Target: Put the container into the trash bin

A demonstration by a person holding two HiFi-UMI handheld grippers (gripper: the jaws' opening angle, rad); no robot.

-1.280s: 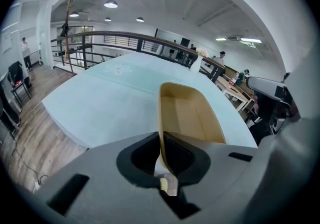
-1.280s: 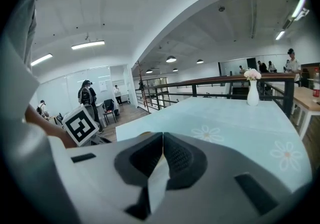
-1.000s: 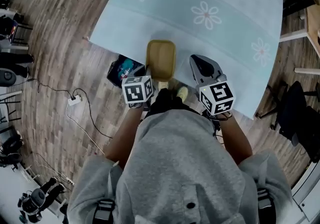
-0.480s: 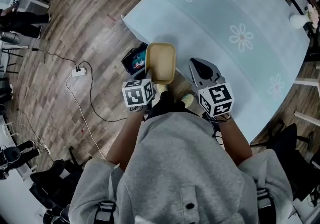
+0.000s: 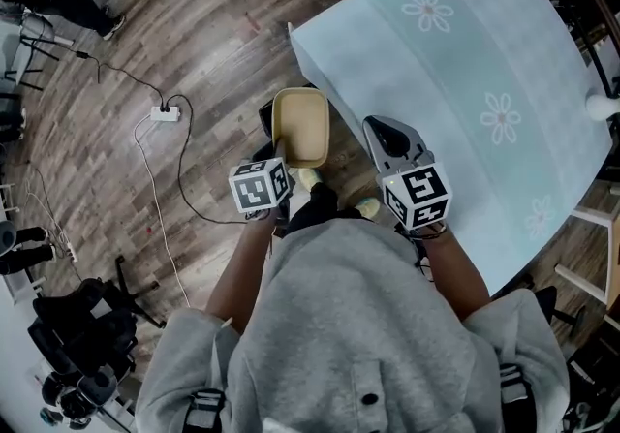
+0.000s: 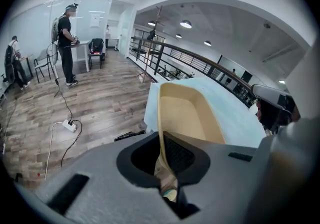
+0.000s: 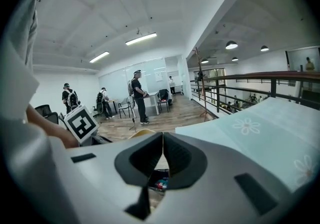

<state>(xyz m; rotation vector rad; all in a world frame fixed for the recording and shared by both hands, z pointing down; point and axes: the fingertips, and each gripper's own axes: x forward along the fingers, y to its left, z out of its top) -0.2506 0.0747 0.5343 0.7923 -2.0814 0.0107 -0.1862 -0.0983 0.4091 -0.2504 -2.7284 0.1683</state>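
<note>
1. Firmly, the left tool has its jaws nipped on the near rim of the tan container. It holds the container out in front, clear of the floor, with the open side up and nothing inside.
2. Beside it, the right tool has its jaws pressed together with nothing between them. It hangs over the near edge of the bench.
3. The container hangs in the air just beside the bench corner. The bench is covered in a pale blue cloth printed with flowers.
4. Under the container, a dark trash bin shows only as a sliver on the floor, because the container covers most of it in the head view. Whether the bin touches the bench cloth cannot be told.
5. Between the two tools and lower down, the person's pale shoes stand on the wood floor, close to the bin.
6. Farther out to the left, a white power strip lies on the floor with its cable trailing away.
7. Across the room, other people stand by a white desk. A dark railing runs behind the bench.
</note>
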